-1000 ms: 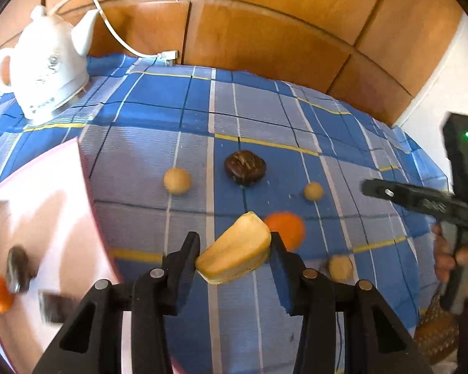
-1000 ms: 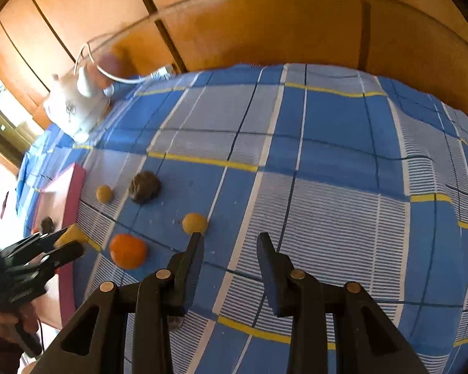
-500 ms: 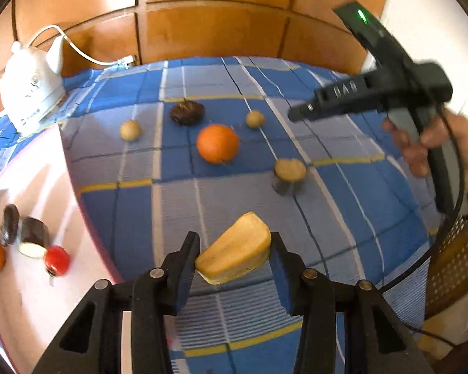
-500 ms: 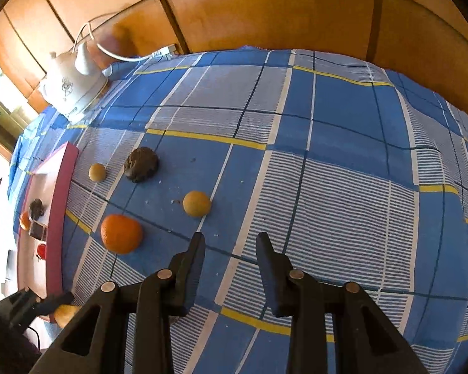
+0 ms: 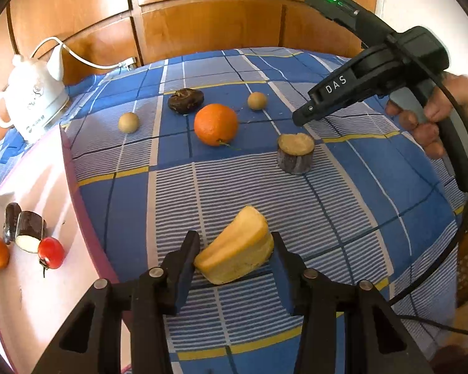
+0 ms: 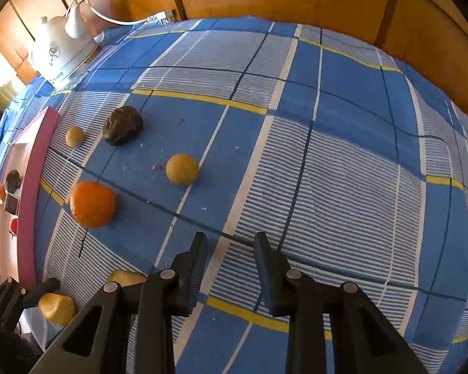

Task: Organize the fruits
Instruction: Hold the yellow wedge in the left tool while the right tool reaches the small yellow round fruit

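Clamping a yellow fruit wedge [image 5: 235,246], the left hand-held gripper [image 5: 234,260] hangs over the worktop [image 5: 327,218] while the right hand-held gripper [image 6: 229,258], its jaws just closing, holds nothing.

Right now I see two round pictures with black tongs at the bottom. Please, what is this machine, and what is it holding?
No robot: a person holds one hand tool with two fingers in each hand, and each tool carries a wide-angle camera. The left gripper clamps a yellow fruit wedge. The right gripper, with nothing between its fingers, has just been closing. On the blue checked cloth lie an orange, a dark fruit and a cut piece. The pink tray holds other pieces.
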A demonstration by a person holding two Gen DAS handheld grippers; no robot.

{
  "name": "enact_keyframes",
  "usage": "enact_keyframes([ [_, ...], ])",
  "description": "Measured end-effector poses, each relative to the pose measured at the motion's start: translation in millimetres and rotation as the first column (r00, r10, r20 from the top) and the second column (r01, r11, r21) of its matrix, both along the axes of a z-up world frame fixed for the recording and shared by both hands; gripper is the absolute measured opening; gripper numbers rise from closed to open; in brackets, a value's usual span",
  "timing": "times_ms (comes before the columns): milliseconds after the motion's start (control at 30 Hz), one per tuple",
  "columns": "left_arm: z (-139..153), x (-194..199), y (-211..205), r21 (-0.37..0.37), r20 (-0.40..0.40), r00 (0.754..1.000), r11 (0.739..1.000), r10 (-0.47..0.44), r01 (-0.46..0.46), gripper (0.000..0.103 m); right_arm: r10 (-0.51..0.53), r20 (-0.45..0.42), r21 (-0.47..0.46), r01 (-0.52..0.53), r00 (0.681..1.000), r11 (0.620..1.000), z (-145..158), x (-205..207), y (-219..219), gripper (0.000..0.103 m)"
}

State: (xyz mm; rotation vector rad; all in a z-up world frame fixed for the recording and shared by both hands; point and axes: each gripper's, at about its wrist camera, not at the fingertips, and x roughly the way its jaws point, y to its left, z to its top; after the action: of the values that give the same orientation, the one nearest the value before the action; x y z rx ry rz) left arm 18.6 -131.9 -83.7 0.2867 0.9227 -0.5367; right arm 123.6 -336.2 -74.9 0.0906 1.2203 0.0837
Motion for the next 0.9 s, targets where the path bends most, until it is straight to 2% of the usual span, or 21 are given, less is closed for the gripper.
enact_keyframes([
  [267,-1.0,-0.5,-0.9,0.013,0.014,1.0,1.0,0.0,-0.001,0.046,0.005,-0.009,0.021,-0.005,1.0,1.0,-3.2,1.5,-7.8,0.033],
  [367,-1.5,-1.8,-1.2,0.016,0.02,1.0,1.0,0.0,0.0,0.046,0.009,-0.004,0.045,-0.009,1.0,0.999,-3.5,0.9,-8.9,0.04],
  [900,-1.6,-2.4,-1.5,0.021,0.029,1.0,1.0,-0.006,0.005,0.046,0.04,-0.003,-0.009,-0.04,0.999,0.999,-3.3,-1.4,10.0,0.042],
])
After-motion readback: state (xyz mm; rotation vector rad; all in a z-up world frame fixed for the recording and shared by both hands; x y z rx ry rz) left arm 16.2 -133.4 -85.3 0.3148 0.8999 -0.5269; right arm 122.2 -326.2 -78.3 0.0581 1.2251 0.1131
